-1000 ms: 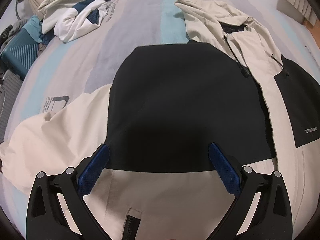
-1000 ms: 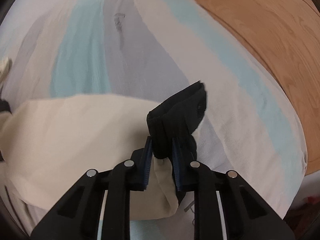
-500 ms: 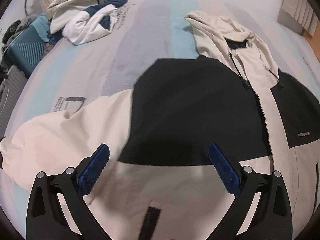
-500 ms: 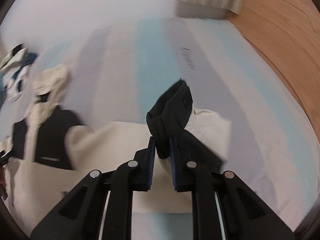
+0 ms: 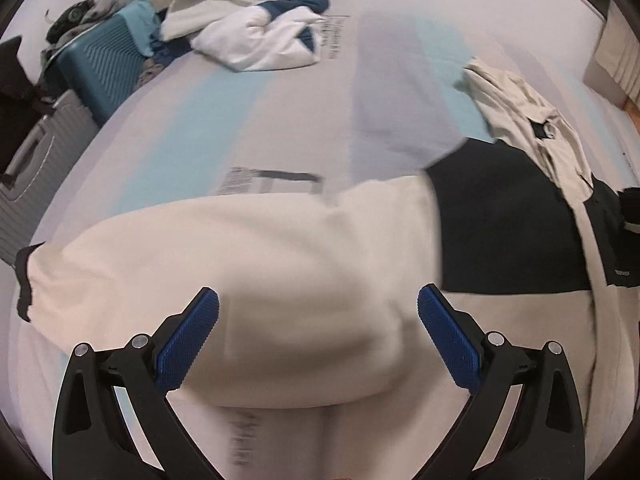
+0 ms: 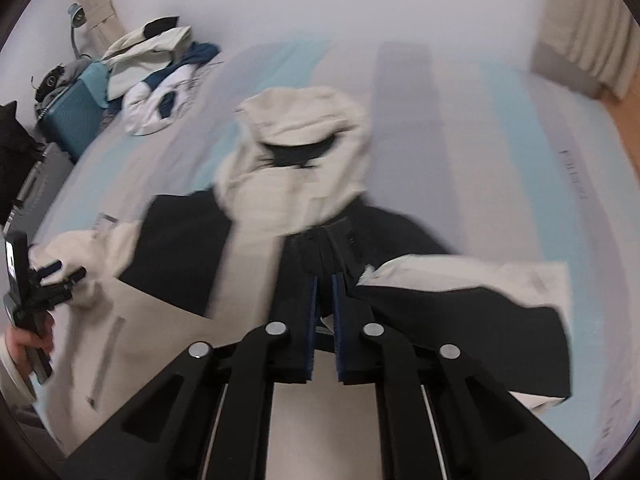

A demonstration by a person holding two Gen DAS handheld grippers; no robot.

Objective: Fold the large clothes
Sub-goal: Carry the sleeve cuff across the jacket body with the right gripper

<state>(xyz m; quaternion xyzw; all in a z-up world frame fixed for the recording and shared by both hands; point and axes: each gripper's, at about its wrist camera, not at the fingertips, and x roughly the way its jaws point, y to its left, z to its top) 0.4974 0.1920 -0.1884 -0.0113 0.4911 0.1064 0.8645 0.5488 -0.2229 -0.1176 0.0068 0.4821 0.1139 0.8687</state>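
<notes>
A beige and black hooded jacket [image 5: 500, 220] lies spread on the striped bed [image 5: 280, 120]. My left gripper [image 5: 318, 312] hangs open over the jacket's beige left sleeve [image 5: 240, 260], with nothing between its pads; that sleeve's black cuff [image 5: 24, 280] lies far left. My right gripper [image 6: 324, 280] has its jaws closing, down to a narrow slit, pinching the right sleeve's black ribbed cuff [image 6: 320, 248] at the fingertips. It sits over the jacket's chest below the hood [image 6: 304, 120]. The right sleeve [image 6: 460, 276] trails off to the right. The left gripper [image 6: 40, 280] and the hand holding it show at left.
A pile of white, blue and beige clothes [image 5: 248, 24] lies at the bed's far left corner. Beside the bed stand a teal suitcase [image 5: 100, 68] and a grey one [image 5: 28, 168]. Wooden floor [image 6: 628, 128] and a curtain [image 6: 580, 20] lie off to the right.
My right gripper swung left with the cuff, from the bed's right side to over the jacket's chest, and its jaws narrowed. My left gripper moved left, off the black panel to over the beige sleeve.
</notes>
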